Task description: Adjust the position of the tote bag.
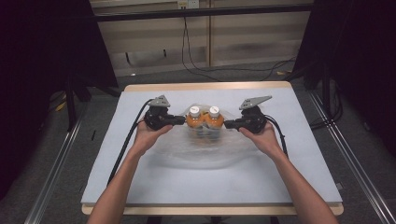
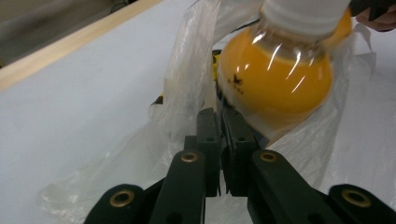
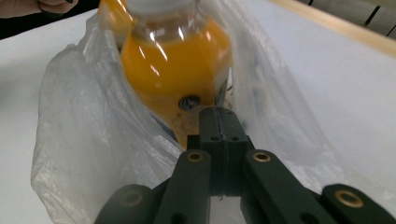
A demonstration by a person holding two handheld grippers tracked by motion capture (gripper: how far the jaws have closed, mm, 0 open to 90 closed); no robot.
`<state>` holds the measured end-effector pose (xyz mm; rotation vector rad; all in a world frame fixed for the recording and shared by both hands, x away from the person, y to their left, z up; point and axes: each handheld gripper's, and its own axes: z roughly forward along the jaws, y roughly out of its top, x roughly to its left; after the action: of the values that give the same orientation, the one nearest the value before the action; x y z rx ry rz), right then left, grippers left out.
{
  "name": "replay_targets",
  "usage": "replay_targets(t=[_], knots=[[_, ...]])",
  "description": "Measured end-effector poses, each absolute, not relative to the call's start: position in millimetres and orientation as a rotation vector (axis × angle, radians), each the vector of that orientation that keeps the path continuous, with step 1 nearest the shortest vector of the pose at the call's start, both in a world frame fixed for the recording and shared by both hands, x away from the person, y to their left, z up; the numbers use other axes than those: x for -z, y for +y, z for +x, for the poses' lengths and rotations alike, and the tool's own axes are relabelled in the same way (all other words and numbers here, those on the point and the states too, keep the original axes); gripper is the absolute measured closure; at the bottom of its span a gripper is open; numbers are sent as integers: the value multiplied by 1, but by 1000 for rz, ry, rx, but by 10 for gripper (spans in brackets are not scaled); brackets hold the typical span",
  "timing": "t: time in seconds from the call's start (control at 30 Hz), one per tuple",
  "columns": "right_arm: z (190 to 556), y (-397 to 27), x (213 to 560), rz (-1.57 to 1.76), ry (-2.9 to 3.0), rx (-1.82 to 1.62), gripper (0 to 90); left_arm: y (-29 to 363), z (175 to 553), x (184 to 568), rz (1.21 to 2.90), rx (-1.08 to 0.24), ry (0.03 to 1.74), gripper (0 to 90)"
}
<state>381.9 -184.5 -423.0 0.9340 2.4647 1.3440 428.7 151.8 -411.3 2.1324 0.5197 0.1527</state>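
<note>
1. Two forearms enter from the near table (image 1: 140, 186) edge, cut off below the elbows.
2. Left gripper (image 1: 181, 120) and right gripper (image 1: 229, 124): jaws clenched, each pinching the clear plastic bag (image 1: 205, 149); the film's outline is hard to trace.
3. Two orange juice bottles (image 1: 204, 119) stand mid-table inside the bag, bases hidden.

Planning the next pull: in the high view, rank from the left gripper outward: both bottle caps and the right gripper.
1. Left bottle cap, just beside the left gripper.
2. Right bottle cap, next along.
3. Right gripper, far side of the bottles.
</note>
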Motion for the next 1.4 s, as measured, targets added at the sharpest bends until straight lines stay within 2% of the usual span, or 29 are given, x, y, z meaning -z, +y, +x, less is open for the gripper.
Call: replay_targets(t=[0.43, 0.63, 0.87, 0.97, 1.1, 1.13, 1.4], knots=[[384, -171, 449, 861, 2627, -1081, 900, 139, 426, 447, 2411, -149, 469, 878], [388, -167, 459, 838, 2688, -984, 900, 138, 425, 454, 2435, -127, 456, 876], [388, -164, 465, 838, 2706, -891, 900, 128, 421, 464, 2545, -182, 410, 884], [388, -163, 468, 827, 2708, -846, 900, 128, 421, 465, 2534, -177, 421, 884], [389, -164, 469, 809, 2690, -813, 900, 130, 422, 463, 2576, -217, 403, 886], [390, -166, 469, 814, 2679, -799, 900, 132, 423, 462, 2606, -270, 405, 893], [396, -174, 465, 816, 2676, -695, 900, 149, 433, 462, 2612, -257, 456, 900]])
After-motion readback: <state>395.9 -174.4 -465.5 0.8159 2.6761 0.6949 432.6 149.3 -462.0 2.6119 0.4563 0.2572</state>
